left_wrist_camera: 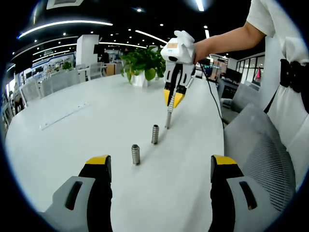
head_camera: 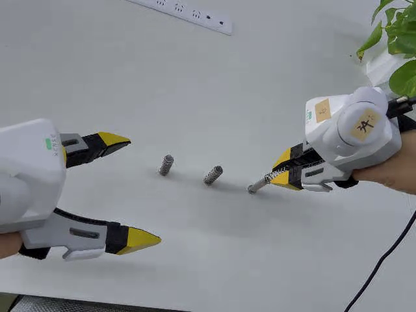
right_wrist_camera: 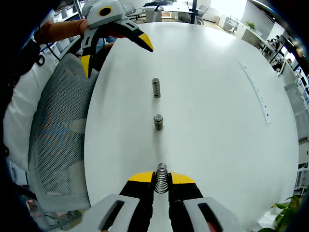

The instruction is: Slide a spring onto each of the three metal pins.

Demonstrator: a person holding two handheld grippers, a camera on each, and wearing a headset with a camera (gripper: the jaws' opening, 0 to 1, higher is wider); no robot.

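Note:
Two short metal pins, each with a spring around it, stand on the white table: one nearer my left gripper, the other in the middle. A third pin leans with its bare lower end on the table. A spring sits around its upper part. My right gripper is shut on that spring. My left gripper hangs wide open left of the row, holding nothing.
A white power strip lies at the table's far edge. A potted plant stands at the far right. A black cable trails from the right gripper. A grey mesh chair stands by the table's near edge.

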